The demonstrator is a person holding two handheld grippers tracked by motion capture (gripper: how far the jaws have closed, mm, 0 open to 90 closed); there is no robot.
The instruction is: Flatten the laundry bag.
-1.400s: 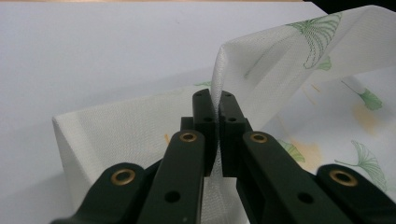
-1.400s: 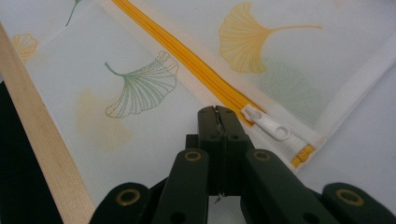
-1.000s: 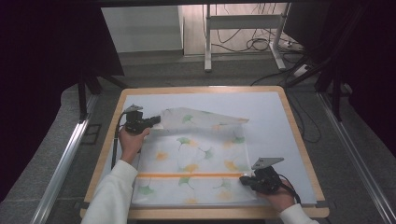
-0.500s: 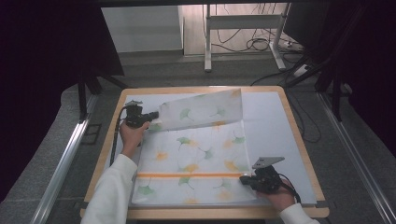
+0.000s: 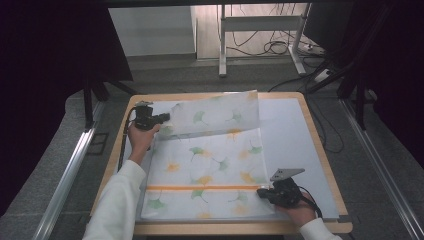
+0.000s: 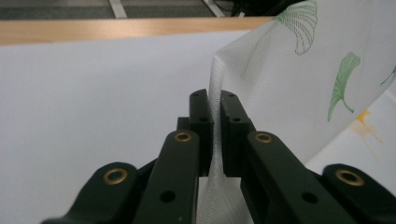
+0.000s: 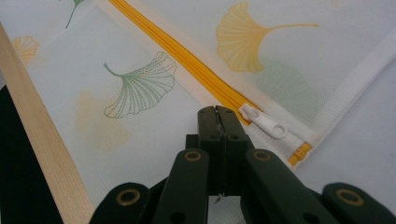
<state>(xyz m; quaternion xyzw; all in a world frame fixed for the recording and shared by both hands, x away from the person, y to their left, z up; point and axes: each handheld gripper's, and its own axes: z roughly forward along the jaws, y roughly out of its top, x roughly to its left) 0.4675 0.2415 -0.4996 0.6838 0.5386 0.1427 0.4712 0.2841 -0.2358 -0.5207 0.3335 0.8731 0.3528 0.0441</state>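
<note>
A white mesh bag [image 5: 210, 165] printed with green and yellow ginkgo leaves lies on the white mat [image 5: 285, 130]. An orange zipper [image 5: 200, 188] runs across its near part. My left gripper [image 5: 162, 118] is shut on the bag's far left corner and holds that flap up, standing tilted over the rest; the mesh [image 6: 299, 79] passes between its jaws [image 6: 215, 100]. My right gripper [image 5: 261, 192] is shut on the bag's near right edge. Its jaws [image 7: 217, 114] pinch the fabric just beside the white zipper pull [image 7: 264, 123] at the end of the zipper [image 7: 187, 58].
The mat covers a wooden table [image 5: 320, 150] with a raised rim. Metal rails run along the floor at the left [image 5: 70, 170] and the right [image 5: 380, 170]. Behind the table stand desk legs with loose cables [image 5: 280, 47].
My left gripper has moved toward the far edge with the corner, raising the bag's far flap higher and spreading it wide. The right gripper has stayed in place.
</note>
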